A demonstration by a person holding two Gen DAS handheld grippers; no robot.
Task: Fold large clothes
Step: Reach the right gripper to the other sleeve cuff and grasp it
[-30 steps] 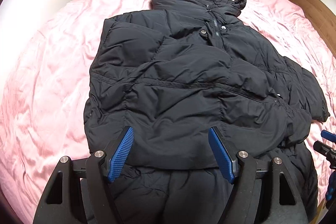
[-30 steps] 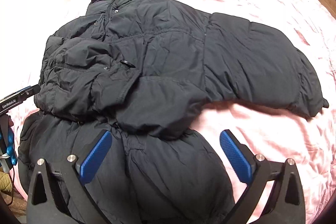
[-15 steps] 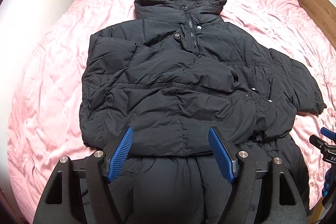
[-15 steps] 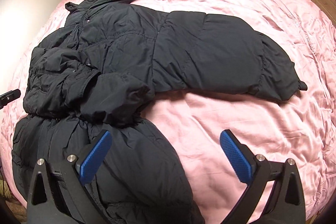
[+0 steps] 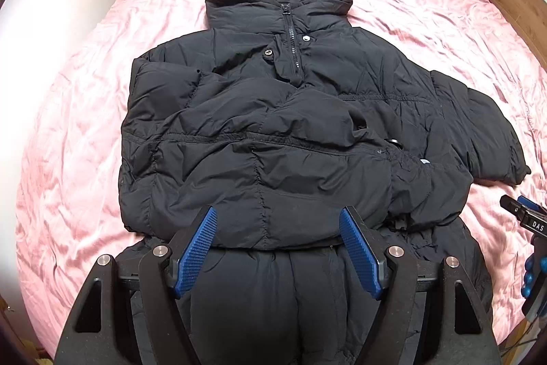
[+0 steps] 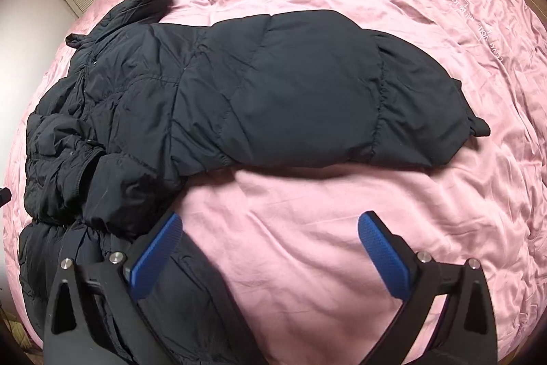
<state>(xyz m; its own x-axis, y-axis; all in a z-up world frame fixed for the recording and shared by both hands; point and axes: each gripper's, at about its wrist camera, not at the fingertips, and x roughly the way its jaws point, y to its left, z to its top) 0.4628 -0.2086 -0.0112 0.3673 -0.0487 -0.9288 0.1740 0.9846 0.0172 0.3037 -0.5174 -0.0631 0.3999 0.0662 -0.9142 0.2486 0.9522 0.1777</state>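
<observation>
black puffer jacket below open left tongs

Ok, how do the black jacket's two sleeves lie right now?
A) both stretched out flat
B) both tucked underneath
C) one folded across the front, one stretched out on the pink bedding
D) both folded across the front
C: one sleeve lies across the jacket front, while the other sleeve stretches out over the pink bedding.
</observation>
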